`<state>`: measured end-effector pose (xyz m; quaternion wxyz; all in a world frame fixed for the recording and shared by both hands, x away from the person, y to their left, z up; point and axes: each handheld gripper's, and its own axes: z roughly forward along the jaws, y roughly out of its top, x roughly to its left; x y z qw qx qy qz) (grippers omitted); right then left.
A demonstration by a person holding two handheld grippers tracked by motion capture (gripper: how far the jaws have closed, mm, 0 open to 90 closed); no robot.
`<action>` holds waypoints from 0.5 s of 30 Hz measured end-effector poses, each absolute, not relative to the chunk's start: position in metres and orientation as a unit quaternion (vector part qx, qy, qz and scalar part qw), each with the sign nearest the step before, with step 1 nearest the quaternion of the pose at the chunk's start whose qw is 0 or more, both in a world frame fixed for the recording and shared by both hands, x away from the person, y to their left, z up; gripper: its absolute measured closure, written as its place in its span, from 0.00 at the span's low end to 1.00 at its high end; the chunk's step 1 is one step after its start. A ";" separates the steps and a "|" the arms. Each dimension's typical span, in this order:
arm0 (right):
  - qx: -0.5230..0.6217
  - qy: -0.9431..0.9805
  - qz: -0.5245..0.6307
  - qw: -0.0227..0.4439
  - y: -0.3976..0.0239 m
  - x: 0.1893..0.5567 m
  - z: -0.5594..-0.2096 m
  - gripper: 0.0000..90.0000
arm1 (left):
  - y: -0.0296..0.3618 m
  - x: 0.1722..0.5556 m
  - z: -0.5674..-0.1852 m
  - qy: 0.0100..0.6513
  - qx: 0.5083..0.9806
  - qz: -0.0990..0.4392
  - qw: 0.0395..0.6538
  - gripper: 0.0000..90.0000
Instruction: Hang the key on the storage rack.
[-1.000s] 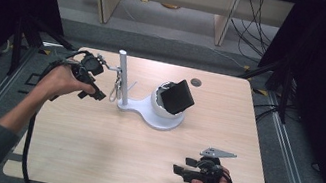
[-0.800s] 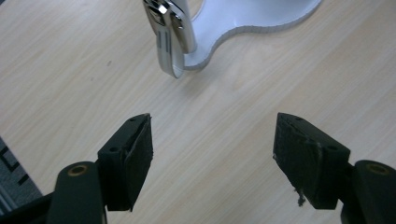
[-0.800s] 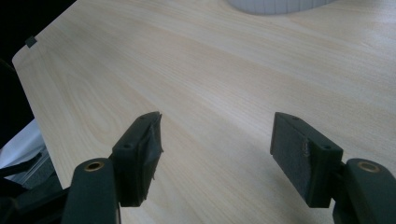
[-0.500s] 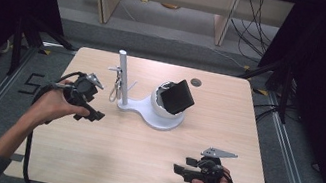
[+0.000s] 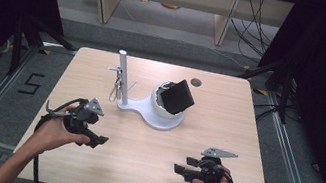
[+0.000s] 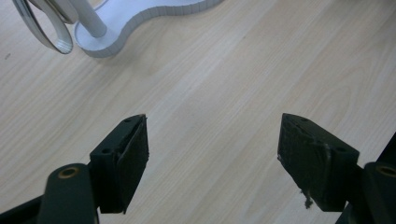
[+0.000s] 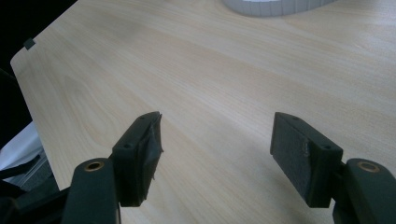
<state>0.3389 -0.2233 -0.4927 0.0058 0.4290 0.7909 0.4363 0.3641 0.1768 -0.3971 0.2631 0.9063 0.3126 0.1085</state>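
Left hand-held gripper point(image 5: 91, 138) has pulled back from the post point(image 5: 121, 78) toward the near-left of the desk point(image 5: 248, 116) and dropped lower; its jaws have just been opening, nothing between them. Keyring point(image 5: 114, 90) hangs on the post's hook, free of both grippers. Right hand-held gripper point(image 5: 181, 170) unchanged, near-right of the desk, jaws wide apart and empty.

Looks like hang is done and this is the retreat. To do it well: keep the left jaws spread, move away low and level, don't swing back toward the ring or clip the stand base point(image 5: 133, 108). Leave right parked.

Materials:
- desk: pale wood-grain laminate, matte, rounded corners
- stand: white, smooth, thin round post on a flat lobed base with ribbed edge
- white bowl-shaped cup point(image 5: 162, 106) on the base, black slab point(image 5: 178, 96) tilted in it
- keyring: thin shiny metal loop, point(image 6: 44, 28) in left gripper view
- pads point(image 6: 133, 156): black, rubbery, edges frayed
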 end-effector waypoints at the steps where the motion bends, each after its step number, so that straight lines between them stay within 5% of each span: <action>1: 0.429 0.791 0.436 0.006 -0.223 0.339 -0.493 0.38 | 0.177 0.364 -0.397 0.313 0.906 0.108 0.263 0.27; 15: 0.433 0.788 0.437 -0.006 -0.220 0.337 -0.494 0.38 | 0.177 0.346 -0.424 0.304 0.908 0.097 0.270 0.26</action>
